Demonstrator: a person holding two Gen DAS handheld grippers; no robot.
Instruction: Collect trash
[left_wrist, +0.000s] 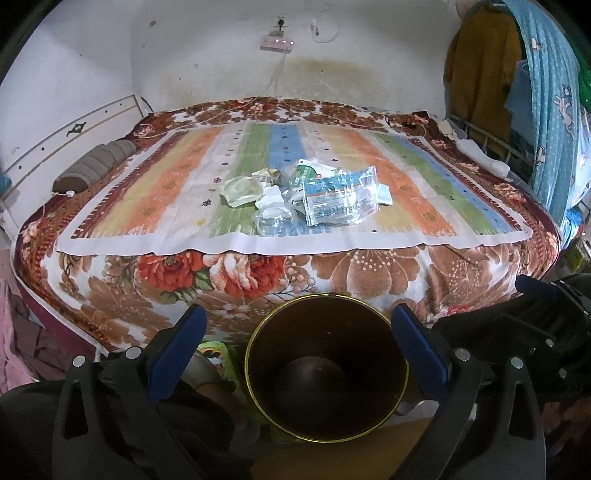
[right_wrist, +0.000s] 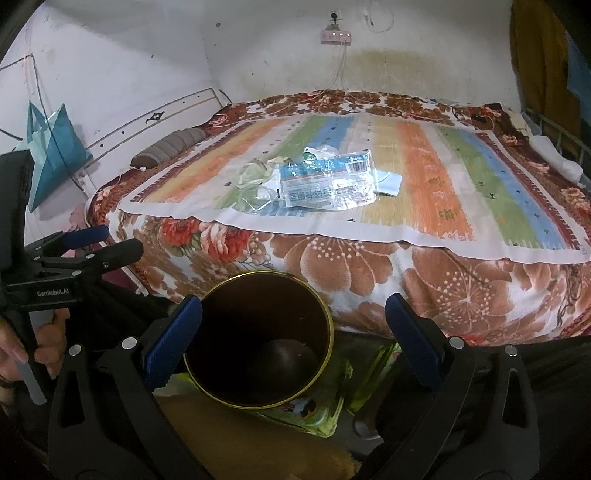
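Left wrist view looks down past the left tool (left_wrist: 298, 339), whose two blue fingers are spread wide and hold nothing. One dark bin (left_wrist: 327, 365) with a gold rim sits right between them, below the tool. The trash (left_wrist: 310, 197) lies in one pile far ahead of the tool, in the middle of the striped mat (left_wrist: 424, 192) on the bed (left_wrist: 369, 273). Only this view shows the blue bunny cloth (left_wrist: 554, 129), off to the right. It also shows the dark right tool's side at the right edge.

Right wrist view shows the right tool (right_wrist: 293, 328), wide too and holding nothing. Here the bin (right_wrist: 258, 339) sits nearer its left finger. The trash (right_wrist: 325, 181) is ahead on the bed (right_wrist: 369, 273). Only this view shows one teal bag (right_wrist: 51, 147) on the wall, and the whole left tool (right_wrist: 110, 242) held in a hand (right_wrist: 44, 339) far left. You can't tell its gap from this side.
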